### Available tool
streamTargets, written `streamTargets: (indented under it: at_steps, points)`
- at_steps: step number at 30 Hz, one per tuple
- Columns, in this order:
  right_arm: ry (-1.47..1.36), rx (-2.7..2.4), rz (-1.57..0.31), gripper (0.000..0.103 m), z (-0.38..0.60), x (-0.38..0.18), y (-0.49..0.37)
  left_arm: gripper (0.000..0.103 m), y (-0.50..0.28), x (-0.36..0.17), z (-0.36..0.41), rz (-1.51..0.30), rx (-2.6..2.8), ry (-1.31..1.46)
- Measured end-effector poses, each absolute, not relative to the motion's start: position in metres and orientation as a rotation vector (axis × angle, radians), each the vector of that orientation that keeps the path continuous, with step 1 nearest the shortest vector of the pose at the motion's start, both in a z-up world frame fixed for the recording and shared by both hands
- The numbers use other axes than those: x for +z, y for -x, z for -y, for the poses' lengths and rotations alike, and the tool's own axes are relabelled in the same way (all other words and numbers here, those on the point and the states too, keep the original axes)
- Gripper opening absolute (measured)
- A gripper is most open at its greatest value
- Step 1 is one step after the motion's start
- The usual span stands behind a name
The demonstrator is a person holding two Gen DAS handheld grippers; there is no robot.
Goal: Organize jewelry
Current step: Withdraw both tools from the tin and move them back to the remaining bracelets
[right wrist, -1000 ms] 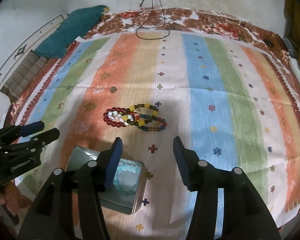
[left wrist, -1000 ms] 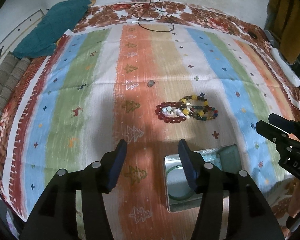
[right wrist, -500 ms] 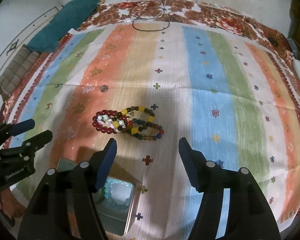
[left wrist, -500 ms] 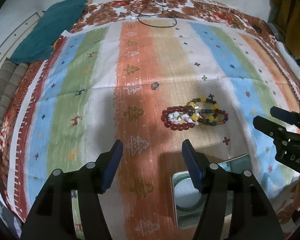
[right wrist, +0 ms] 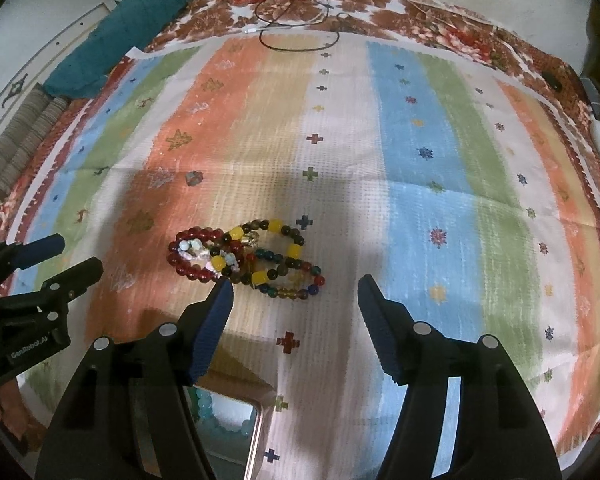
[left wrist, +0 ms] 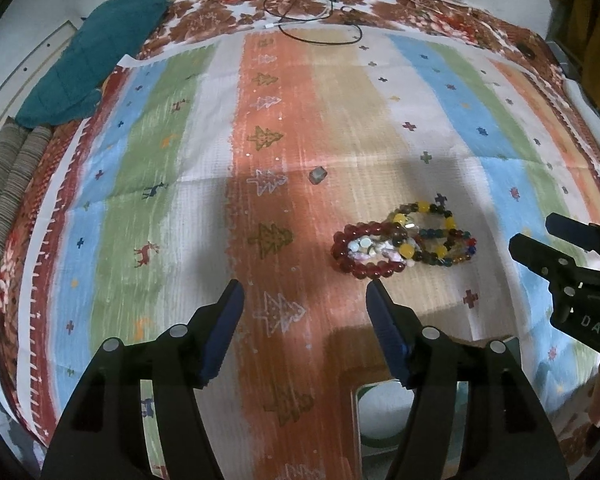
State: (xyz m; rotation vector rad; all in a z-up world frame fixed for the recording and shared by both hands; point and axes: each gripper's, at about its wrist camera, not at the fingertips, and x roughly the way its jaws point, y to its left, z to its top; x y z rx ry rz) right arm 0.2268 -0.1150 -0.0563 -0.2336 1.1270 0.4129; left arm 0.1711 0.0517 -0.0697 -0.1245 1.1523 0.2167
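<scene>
Striped cloth (left wrist: 340, 120) in orange, blue, green and white covers the whole working surface, with a brown flowered border at its far edge.

Left claw (left wrist: 304, 292) points steeply down at the cloth, its blue-padded jaws spread and widening, with nothing between them but a printed tree on the orange stripe. Just ahead and to the right of its right finger lies the pile of bead bracelets (left wrist: 404, 244): a dark red ring touching a strand of yellow, green and dark beads, with pale stones inside the red ring. Below that finger, at the near edge, sits a metal tin (left wrist: 364, 424), mostly hidden, with a green bangle visible inside.

Right claw (right wrist: 294, 292) is likewise released, jaws apart and empty over bare white cloth. Its left fingertip sits right at the near edge of the bracelets (right wrist: 244, 256) in this view; whether it touches them I cannot tell. The tin (right wrist: 256, 432) shows below that finger, holding pale turquoise beads (right wrist: 220, 420).

Farther out, a small grey object (left wrist: 318, 175) lies alone on the orange stripe. Beyond it, black cables (left wrist: 316, 20) loop on the border, and a teal cloth (left wrist: 100, 52) lies at the far left corner.
</scene>
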Motion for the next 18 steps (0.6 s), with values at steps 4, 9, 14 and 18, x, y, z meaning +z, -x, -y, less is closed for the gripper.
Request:
streamTargets:
  at_steps: [4,9,14,18]
  points:
    - [0.244,0.412,-1.142,0.065,0.111,-0.062,-0.232,0.064,-0.176,-0.073,-0.052,-1.163,0.211,0.118]
    - [0.255,0.412,-1.159,0.065,0.106,-0.069,-0.238,0.065,-0.183,-0.077,-0.051,-1.172,0.208,0.108]
    - [0.262,0.401,-1.18,0.065,0.103,-0.078,-0.245,0.065,-0.189,-0.078,-0.061,-1.164,0.237,0.135]
    - [0.258,0.393,-1.197,0.065,0.101,-0.085,-0.252,0.065,-0.196,-0.081,-0.065,-1.171,0.235,0.136]
